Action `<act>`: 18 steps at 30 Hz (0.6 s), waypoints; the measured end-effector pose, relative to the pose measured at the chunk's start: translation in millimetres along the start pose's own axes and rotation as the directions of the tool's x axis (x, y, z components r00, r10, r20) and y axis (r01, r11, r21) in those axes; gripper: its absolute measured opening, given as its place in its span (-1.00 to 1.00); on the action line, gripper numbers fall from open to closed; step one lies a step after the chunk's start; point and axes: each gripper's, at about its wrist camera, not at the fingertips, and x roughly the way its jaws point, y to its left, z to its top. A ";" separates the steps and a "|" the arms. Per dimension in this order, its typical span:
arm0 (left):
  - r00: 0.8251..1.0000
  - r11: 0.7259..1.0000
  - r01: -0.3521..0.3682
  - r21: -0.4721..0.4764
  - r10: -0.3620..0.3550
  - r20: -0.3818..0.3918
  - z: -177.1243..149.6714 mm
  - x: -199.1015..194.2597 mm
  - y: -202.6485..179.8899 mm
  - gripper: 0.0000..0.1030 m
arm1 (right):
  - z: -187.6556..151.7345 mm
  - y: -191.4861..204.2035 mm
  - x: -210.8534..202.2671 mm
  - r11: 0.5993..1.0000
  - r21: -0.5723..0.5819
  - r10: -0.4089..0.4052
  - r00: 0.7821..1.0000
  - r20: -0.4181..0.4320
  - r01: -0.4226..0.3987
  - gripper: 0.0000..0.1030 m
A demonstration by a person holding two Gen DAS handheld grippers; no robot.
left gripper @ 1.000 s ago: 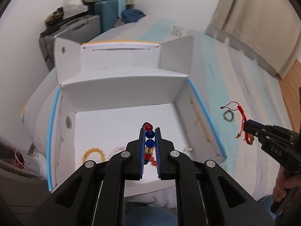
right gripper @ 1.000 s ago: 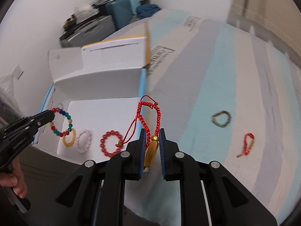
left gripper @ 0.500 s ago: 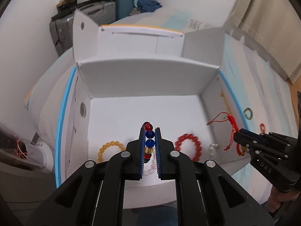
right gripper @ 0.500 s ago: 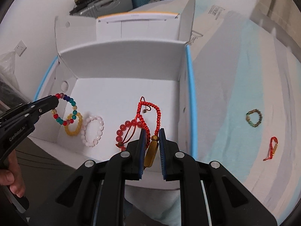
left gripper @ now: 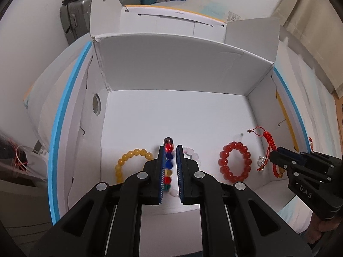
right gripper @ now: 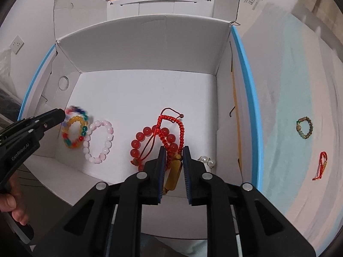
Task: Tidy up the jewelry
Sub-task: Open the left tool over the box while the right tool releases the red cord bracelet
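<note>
Both grippers hang over the open white cardboard box point(left gripper: 175, 81), which also shows in the right wrist view point(right gripper: 145, 49). My left gripper point(left gripper: 170, 150) is shut on a multicoloured bead bracelet point(left gripper: 168, 165), seen dangling and blurred in the right wrist view point(right gripper: 75, 128). My right gripper point(right gripper: 173, 152) is shut on a red cord bracelet with an amber charm point(right gripper: 171, 171); its red cord point(left gripper: 270, 143) shows in the left wrist view. On the box floor lie a yellow bracelet point(left gripper: 126, 162), a pink bracelet point(right gripper: 99, 141), a red bead bracelet point(left gripper: 234, 161) and pearl earrings point(right gripper: 206, 160).
On the light blue bedspread right of the box lie a green-brown bead bracelet point(right gripper: 304, 127) and a small red cord bracelet point(right gripper: 321, 165). Suitcases point(left gripper: 85, 17) stand behind the box. The box flaps stand upright around its rim.
Both grippers have moved forward and down from beside the box into it, each still holding its bracelet. The box floor and the bracelets on it now look much closer.
</note>
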 end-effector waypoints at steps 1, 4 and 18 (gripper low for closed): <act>1.000 1.000 -0.004 -0.001 0.004 0.003 0.4 0.0 0.8 -0.77 | 0.2 0.2 -0.3 1.000 0.002 0.000 1.000 0.001 0.000 -0.66; 1.000 1.000 -0.009 -0.011 0.009 0.008 1.5 -2.4 3.1 -0.51 | -0.4 3.9 -2.8 1.000 -0.004 0.014 1.000 0.012 -0.014 -0.45; 0.994 0.999 -0.048 -0.002 0.048 0.100 7.0 -37.9 -8.9 0.46 | -7.6 6.7 -41.2 0.999 -0.020 0.049 0.991 0.124 -0.047 0.62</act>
